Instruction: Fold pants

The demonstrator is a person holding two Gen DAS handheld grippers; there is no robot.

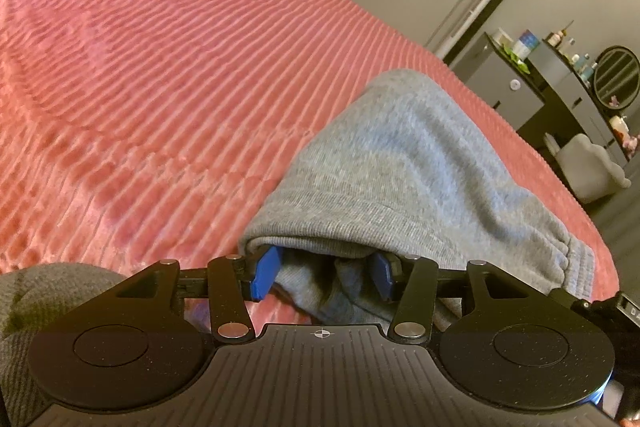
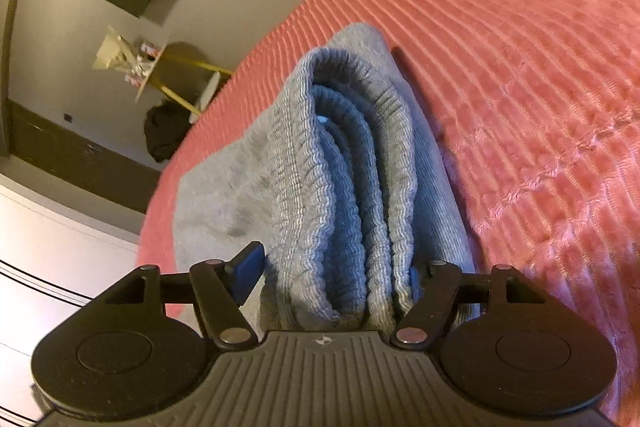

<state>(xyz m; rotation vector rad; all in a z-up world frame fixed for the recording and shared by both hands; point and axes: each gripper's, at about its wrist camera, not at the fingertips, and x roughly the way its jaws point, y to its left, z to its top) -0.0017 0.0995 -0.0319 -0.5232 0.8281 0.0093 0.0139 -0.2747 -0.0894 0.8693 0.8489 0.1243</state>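
Pants: The gray pants (image 1: 404, 163) lay on the bed (image 1: 160, 87), on its pink ribbed blanket, close to one side edge of the bed. They were already folded into a small, thick bundle.

Layers: In the right wrist view the stretchy waistband (image 2: 340, 163) showed as several stacked bands, one on top of the other. That looked like more than one fold was done.

Left tongs: The left tongs (image 1: 322, 277) stood partly apart, with the near end of the bundle between the blue pads. The cloth filled the gap, and the pads (image 1: 266, 273) seemed to press on it, but the cloth hid the tips, so I cannot be sure how hard they held.

Right tongs: The right tongs (image 2: 334, 277) were apart. The stacked waistband sat between them. The left blue pad (image 2: 248, 267) stood clear of the cloth with a gap showing, so this side looked like it had let go.

Done so far: The legs were folded up and the pants made a neat short pile. No long leg hung loose in either view.

Left to do: I think the job was almost over. The left tongs would need to let go too, and both would need to pull away. Maybe the top needed a small pat flat, since it bulged a bit.

Other things: A gray cloth (image 1: 36, 303) showed at the bottom left corner of the left wrist view.
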